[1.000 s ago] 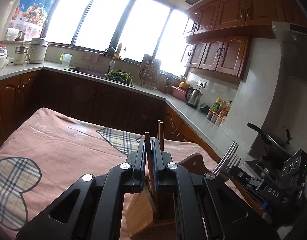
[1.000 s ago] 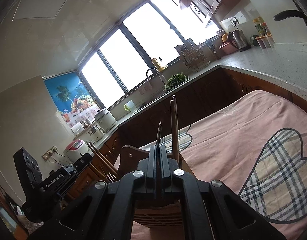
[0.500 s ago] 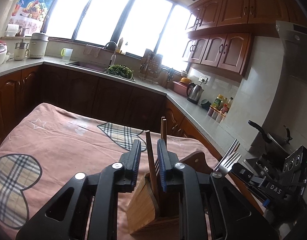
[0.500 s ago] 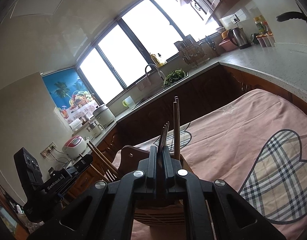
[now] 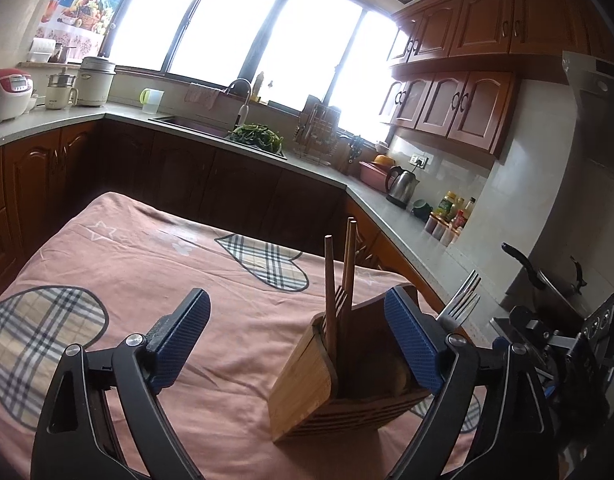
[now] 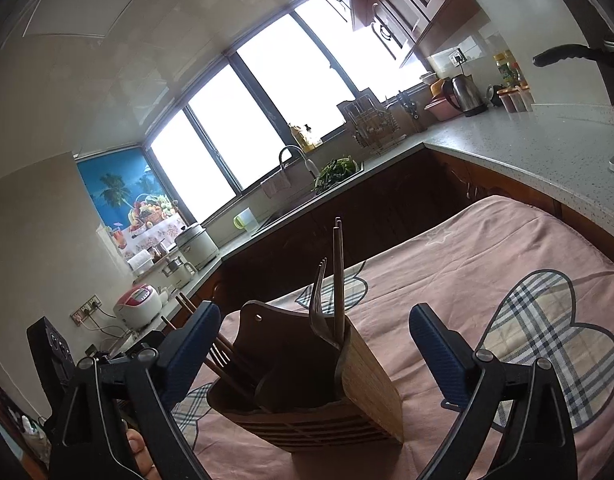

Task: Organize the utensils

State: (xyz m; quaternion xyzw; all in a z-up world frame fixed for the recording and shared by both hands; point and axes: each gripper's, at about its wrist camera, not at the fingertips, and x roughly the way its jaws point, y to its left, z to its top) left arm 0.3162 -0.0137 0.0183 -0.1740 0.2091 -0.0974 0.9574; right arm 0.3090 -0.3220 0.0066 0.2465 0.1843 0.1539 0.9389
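A wooden utensil holder (image 5: 307, 376) (image 6: 371, 384) stands on the pink tablecloth (image 5: 147, 264). Brown chopsticks (image 5: 330, 280) (image 6: 339, 276) stand upright in it. A metal fork (image 6: 318, 300) stands beside them in the right wrist view; another fork (image 5: 463, 300) shows at the holder's right side in the left wrist view. My left gripper (image 5: 303, 336) is open and empty, its blue pads either side of the holder. My right gripper (image 6: 315, 344) is open and empty, also straddling the holder.
Dark wood cabinets and a grey counter (image 5: 371, 196) run behind the table, with a sink (image 5: 211, 124), a kettle (image 5: 403, 184) and bottles. The other gripper's black body (image 5: 567, 344) sits at the right. A rice cooker (image 6: 141, 306) stands at the left.
Both grippers opened wide. The left let go of a chopstick and the right let go of a fork; both now stand in the holder. Both grippers drew back a little.
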